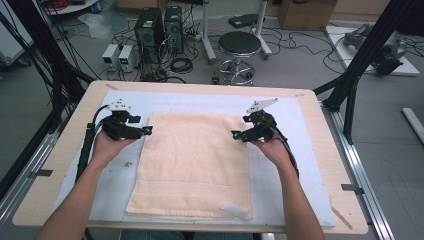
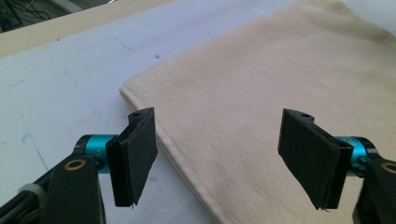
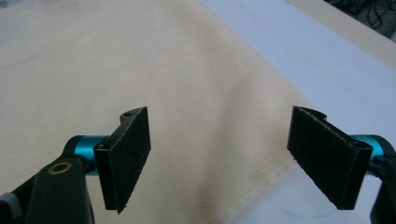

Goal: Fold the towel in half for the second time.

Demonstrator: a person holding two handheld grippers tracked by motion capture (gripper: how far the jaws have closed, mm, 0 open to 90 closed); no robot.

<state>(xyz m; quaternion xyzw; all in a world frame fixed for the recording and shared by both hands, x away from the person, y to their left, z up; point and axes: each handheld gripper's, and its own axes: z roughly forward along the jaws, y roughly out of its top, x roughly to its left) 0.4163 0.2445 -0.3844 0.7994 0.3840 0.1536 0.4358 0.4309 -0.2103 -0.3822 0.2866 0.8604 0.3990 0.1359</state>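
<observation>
Towel (image 1: pixel 194 165): cream, folded into a rectangle, lying flat on the pale blue mat (image 1: pixel 280 170) in the middle of the counter (image 1: pixel 330 150); long side runs away from the person.
Towel edges: stitched hem on the left side in the left gripper view (image 2: pixel 187 163); far left corner lies flat on the mat.
Label: small white tag (image 1: pixel 234 210) at the towel's near right corner.
Left gripper (image 1: pixel 145 131): in the person's left hand (image 1: pixel 107 145), hovering at the towel's far left edge, tips pointing inward toward the towel.
Left gripper state: jaws spread wide, nothing between them; the towel hem runs below the gap, not touched.
Right gripper (image 1: pixel 236 135): in the right hand (image 1: pixel 272 147), at the towel's far right edge, tips pointing inward, facing the left one across the towel.
Right gripper state: jaws spread wide, empty; towel edge and mat seen below them.
Height: both grippers above the cloth, not pressing on it.
Mat: faint pen marks near the towel's left corner.
Beyond the counter: black stool (image 1: pixel 239 45), computer towers (image 1: pixel 150 27), loose cables on the floor.
</observation>
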